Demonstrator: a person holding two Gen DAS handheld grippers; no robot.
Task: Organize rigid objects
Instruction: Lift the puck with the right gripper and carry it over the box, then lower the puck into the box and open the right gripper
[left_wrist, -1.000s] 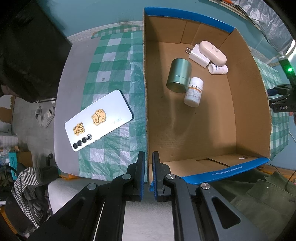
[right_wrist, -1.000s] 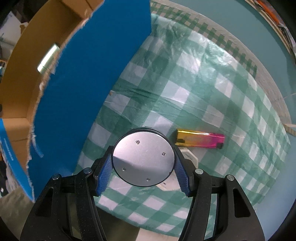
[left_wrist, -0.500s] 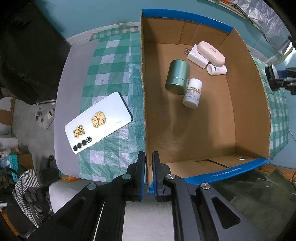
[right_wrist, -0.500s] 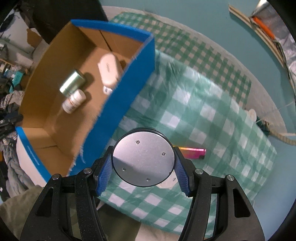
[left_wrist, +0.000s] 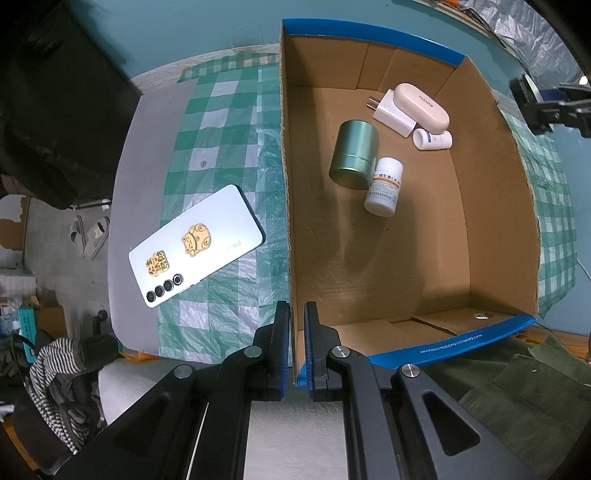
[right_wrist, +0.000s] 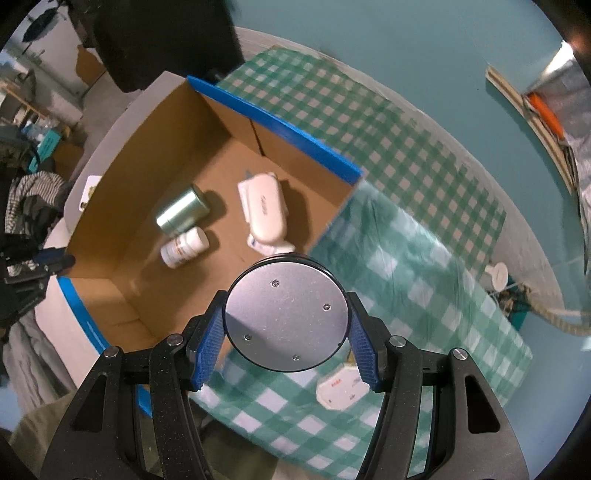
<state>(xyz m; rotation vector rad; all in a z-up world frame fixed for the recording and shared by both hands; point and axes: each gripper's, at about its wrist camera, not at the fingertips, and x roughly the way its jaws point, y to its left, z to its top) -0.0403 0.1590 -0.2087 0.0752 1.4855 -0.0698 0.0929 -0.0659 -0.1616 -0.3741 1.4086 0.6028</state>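
Right wrist view: the right gripper (right_wrist: 286, 326) is clamped on a round silver disc (right_wrist: 287, 314), held above the cardboard box (right_wrist: 110, 206) edge. Across the box, the left gripper (left_wrist: 297, 345) pinches its near wall (left_wrist: 295, 332), jaws together.

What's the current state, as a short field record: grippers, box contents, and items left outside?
left gripper: shut on the cardboard box wall at its near corner
right gripper: shut on a round metal disc, held above the box's edge
in box: green tin, white pill bottle, small white bottle, white charger, pink case
outside box: white phone on the checked cloth; white tag on the cloth below the disc
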